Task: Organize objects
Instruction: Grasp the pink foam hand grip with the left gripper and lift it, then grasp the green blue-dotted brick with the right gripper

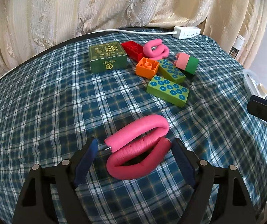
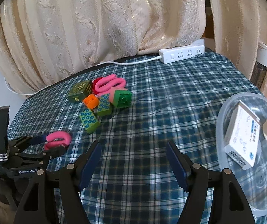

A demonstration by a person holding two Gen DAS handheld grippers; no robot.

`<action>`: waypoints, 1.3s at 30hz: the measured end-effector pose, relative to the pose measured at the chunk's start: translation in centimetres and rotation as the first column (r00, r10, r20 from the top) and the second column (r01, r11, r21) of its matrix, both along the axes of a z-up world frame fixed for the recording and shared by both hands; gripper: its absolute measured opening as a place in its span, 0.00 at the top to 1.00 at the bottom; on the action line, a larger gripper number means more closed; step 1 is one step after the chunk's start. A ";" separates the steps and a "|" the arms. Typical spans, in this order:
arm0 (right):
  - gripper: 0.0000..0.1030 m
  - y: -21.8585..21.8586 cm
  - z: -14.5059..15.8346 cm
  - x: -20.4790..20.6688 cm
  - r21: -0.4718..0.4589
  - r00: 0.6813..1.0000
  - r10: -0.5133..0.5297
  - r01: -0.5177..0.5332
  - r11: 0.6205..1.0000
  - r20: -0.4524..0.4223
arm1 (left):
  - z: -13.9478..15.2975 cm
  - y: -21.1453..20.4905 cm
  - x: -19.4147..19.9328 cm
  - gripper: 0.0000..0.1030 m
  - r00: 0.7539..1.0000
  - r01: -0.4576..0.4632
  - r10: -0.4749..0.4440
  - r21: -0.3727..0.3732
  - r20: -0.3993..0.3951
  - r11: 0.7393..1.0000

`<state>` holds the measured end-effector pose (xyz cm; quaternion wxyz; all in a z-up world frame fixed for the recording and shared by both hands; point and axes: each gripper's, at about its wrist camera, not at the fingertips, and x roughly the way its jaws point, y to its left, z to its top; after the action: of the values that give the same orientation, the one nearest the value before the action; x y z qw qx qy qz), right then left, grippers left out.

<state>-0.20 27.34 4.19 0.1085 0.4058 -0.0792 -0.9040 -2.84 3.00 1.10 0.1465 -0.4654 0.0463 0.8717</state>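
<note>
At the right edge, clear bowl (image 2: 224,112) runs out of frame.

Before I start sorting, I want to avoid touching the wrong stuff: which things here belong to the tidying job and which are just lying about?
For the job:
- pink foam curler between the open left claw
- second curler
- toy blocks
- green box
- clear bowl, holding a white carton

Just lying about:
- power strip
- curtain
- checked cloth
</note>
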 end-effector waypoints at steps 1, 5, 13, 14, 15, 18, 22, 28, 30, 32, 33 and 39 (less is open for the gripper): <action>0.27 -0.2 -0.1 -0.1 0.000 1.000 0.005 -0.005 1.000 0.003 | -0.1 0.1 0.0 0.20 1.000 0.006 -0.006 -0.005 -0.001 1.000; 0.27 -0.8 -0.3 -0.3 0.000 1.000 0.020 -0.020 1.000 0.009 | -0.3 0.5 0.1 0.20 1.000 0.024 -0.024 -0.032 -0.009 0.999; 0.27 -1.9 -0.6 -0.7 0.000 0.999 0.046 -0.046 0.999 0.020 | -0.5 0.5 0.1 0.19 0.999 0.035 -0.036 -0.037 -0.018 0.999; 0.27 -2.0 -0.7 -0.7 0.002 0.998 0.050 -0.050 0.999 0.023 | -0.5 0.5 0.1 0.19 0.999 0.035 -0.035 -0.037 -0.018 0.999; 0.27 -2.1 -0.7 -0.7 0.002 0.998 0.053 -0.053 0.999 0.024 | -0.5 0.5 0.1 0.19 0.999 0.035 -0.035 -0.037 -0.019 0.999; 0.27 -2.5 -0.8 -0.8 0.003 0.998 0.063 -0.063 0.998 0.027 | -0.5 0.5 0.1 0.19 0.999 0.034 -0.035 -0.036 -0.019 0.999; 0.27 -3.2 -0.8 -1.2 0.007 0.996 0.081 -0.081 0.997 0.027 | -0.2 0.5 0.1 0.32 0.999 0.036 -0.037 -0.033 -0.032 0.999; 0.27 -4.3 -1.2 -2.0 0.009 0.993 0.109 -0.109 0.994 0.039 | 0.3 0.5 0.5 0.34 0.998 0.021 -0.024 -0.048 -0.062 0.999; 0.27 -4.7 -1.2 -2.3 0.010 0.992 0.119 -0.120 0.993 0.041 | 0.6 0.2 0.5 0.34 0.997 0.009 -0.012 -0.040 -0.071 0.999; 0.27 -5.3 -1.1 -2.7 0.017 0.990 0.136 -0.137 0.990 0.038 | 0.9 -0.2 0.6 0.34 0.997 -0.005 0.002 -0.031 -0.080 1.000; 0.27 -5.6 -1.0 -2.8 0.023 0.989 0.144 -0.145 0.989 0.035 | 1.1 -0.3 0.5 0.34 0.996 -0.014 0.012 -0.028 -0.086 1.000; 0.27 -7.4 -1.1 -4.3 0.054 0.981 0.194 -0.195 0.979 0.023 | 1.8 -1.1 0.8 0.34 0.992 -0.049 0.045 -0.031 -0.122 0.998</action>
<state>-4.51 19.90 3.05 0.1842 0.4225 -0.0147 -0.8873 -2.01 1.91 2.90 0.1151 -0.4152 0.0590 0.9005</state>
